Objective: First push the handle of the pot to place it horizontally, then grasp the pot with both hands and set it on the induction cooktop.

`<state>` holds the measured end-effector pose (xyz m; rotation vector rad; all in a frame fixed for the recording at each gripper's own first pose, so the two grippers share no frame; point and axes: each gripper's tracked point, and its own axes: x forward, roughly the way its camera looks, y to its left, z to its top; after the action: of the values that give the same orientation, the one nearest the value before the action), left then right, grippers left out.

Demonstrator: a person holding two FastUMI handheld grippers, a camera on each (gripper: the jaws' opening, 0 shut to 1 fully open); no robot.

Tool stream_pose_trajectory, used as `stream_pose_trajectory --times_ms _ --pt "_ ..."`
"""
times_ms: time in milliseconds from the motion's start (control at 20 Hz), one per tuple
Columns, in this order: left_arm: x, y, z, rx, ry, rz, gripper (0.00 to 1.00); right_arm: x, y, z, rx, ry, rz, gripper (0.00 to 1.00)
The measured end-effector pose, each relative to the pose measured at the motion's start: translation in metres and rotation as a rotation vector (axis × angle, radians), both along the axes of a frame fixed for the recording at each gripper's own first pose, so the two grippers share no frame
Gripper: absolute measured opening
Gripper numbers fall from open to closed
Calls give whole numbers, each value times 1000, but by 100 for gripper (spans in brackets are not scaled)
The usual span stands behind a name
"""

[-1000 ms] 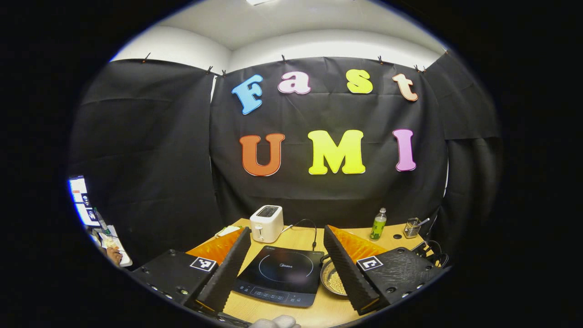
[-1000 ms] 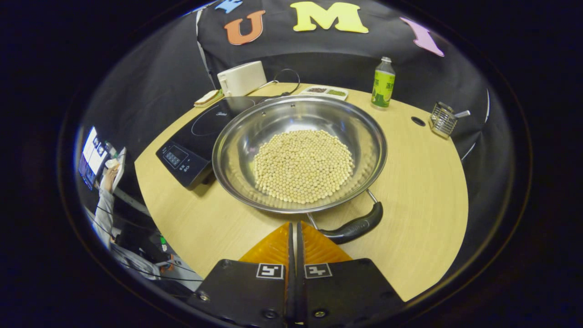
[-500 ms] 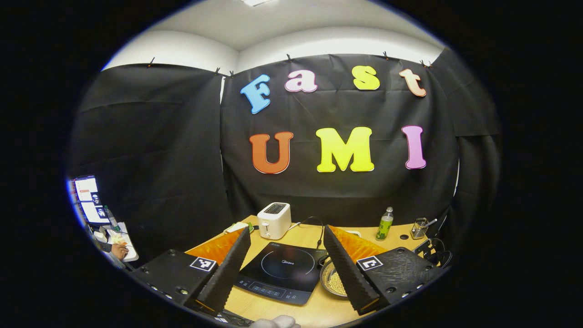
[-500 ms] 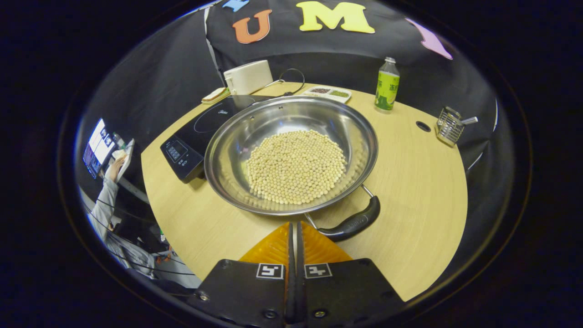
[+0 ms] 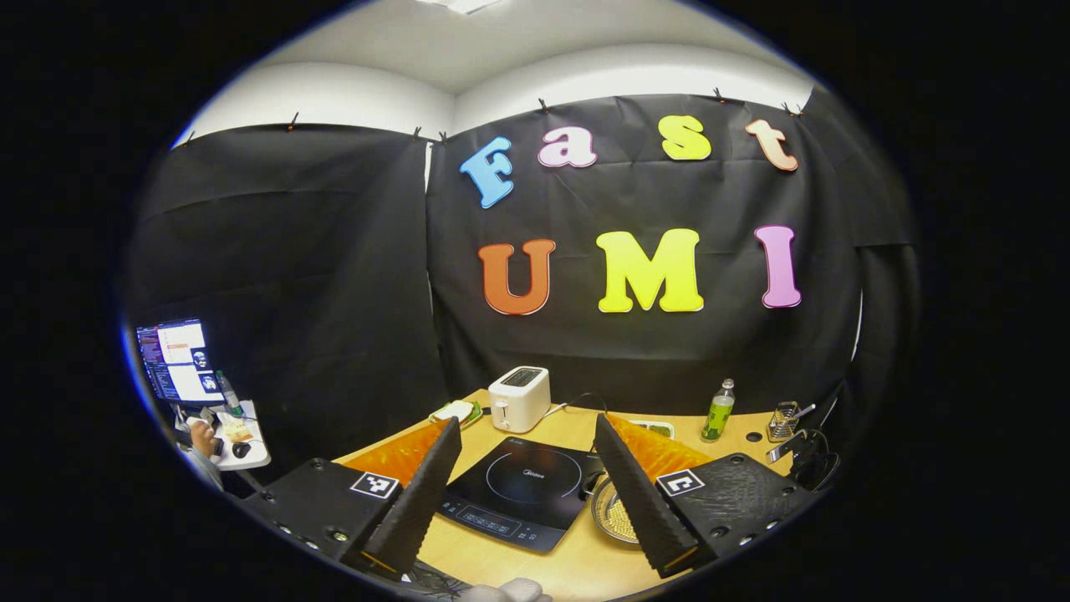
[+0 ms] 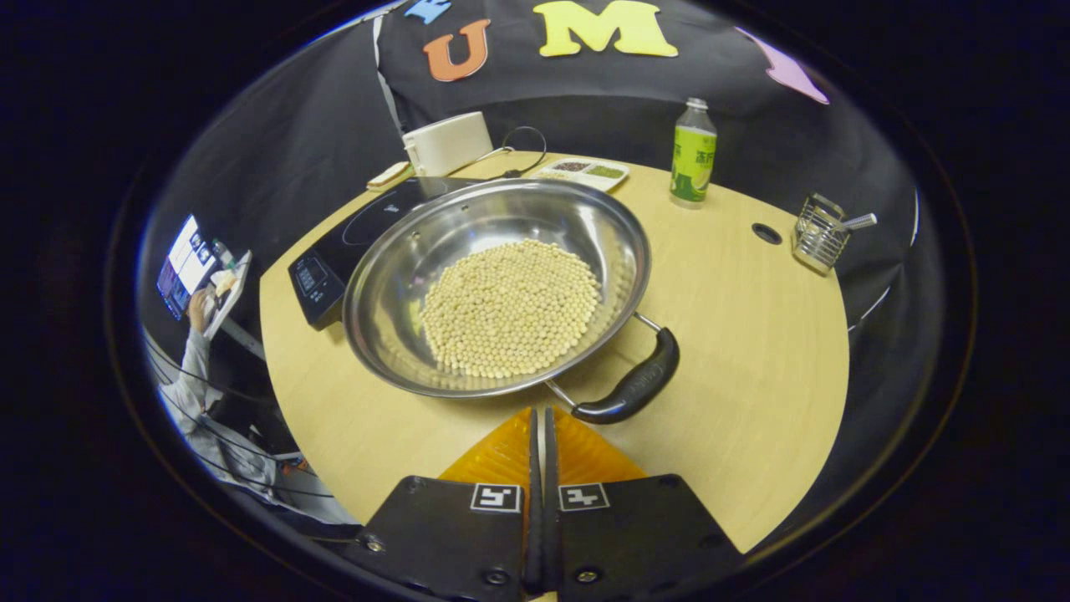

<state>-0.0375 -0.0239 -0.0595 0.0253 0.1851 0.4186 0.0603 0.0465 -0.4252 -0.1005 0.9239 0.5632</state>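
The right gripper (image 6: 539, 418) is closed with nothing between its fingers, positioned just beside the black handle (image 6: 633, 387) of the pot (image 6: 498, 284). The pot holds pale beans (image 6: 510, 308) and rests on the table (image 6: 752, 351), its far rim overlapping the induction cooktop (image 6: 334, 255). The left gripper (image 5: 527, 468) is open above the cooktop.

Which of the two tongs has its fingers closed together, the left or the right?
The right tongs: their two orange-backed fingers meet with only a thin slit between them, just before the pot's black handle. The left tongs stand wide apart, with the induction cooktop seen between them.
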Motion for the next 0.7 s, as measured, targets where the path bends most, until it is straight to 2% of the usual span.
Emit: stream_pose_trajectory --times_ms 100,150,600,650,700 --pt "0 -2 -1 7 7 16 96 7 -10 -1 -5 -4 -8 1" --pt "-1 -3 -1 9 7 22 96 11 -15 -1 -5 -4 -15 4" --pt "-4 -9 1 25 13 33 96 38 -38 -2 -2 0 -69 4" --pt "-3 -9 0 25 16 32 96 41 -39 -1 -5 -2 -73 1" --pt "-4 -8 1 26 16 32 96 44 -41 -1 -7 -5 -79 4"
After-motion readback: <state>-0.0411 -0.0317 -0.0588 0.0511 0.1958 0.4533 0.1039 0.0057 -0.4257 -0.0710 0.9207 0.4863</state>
